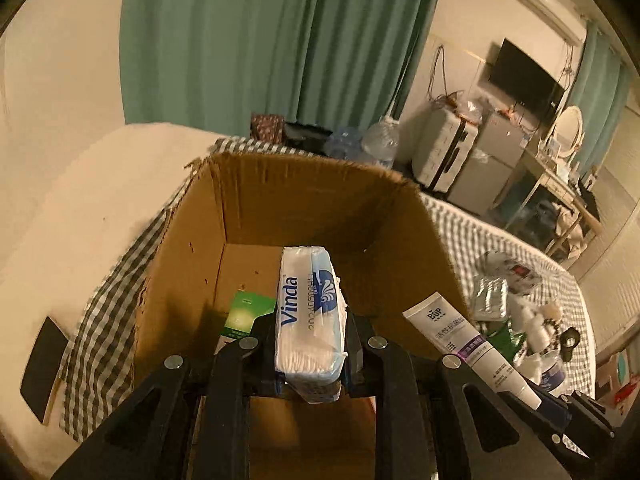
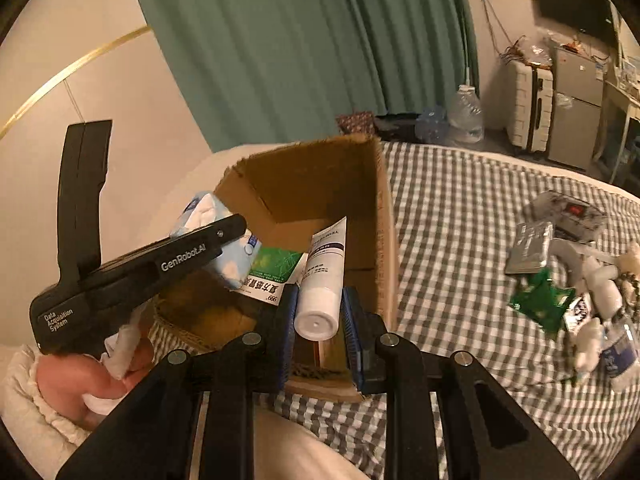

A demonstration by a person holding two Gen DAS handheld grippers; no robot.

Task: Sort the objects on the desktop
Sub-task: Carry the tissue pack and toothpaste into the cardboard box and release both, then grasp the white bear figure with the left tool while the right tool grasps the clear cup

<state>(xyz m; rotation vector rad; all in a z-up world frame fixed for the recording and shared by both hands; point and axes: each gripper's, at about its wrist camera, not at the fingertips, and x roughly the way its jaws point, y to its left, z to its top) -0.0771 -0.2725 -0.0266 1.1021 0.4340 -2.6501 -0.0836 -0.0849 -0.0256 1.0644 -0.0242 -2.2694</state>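
Observation:
My left gripper (image 1: 310, 344) is shut on a blue-and-white Vinda tissue pack (image 1: 310, 316) and holds it over the open cardboard box (image 1: 320, 196). My right gripper (image 2: 318, 320) is shut on a white tube with a purple band (image 2: 322, 280), cap toward the camera, over the box's (image 2: 384, 216) near right corner. The tube also shows at the right in the left wrist view (image 1: 468, 344). The left gripper and tissue pack (image 2: 224, 236) show at the left in the right wrist view. A green-and-white medicine box (image 1: 244, 314) lies on the box floor (image 2: 272, 270).
The box stands on a checked cloth (image 2: 460, 240) over a bed. A heap of loose items (image 2: 560, 280), with foil packs, a green packet and small bottles, lies to the right. A black flat object (image 1: 42, 368) lies at the far left. A suitcase (image 2: 528, 108) stands beyond.

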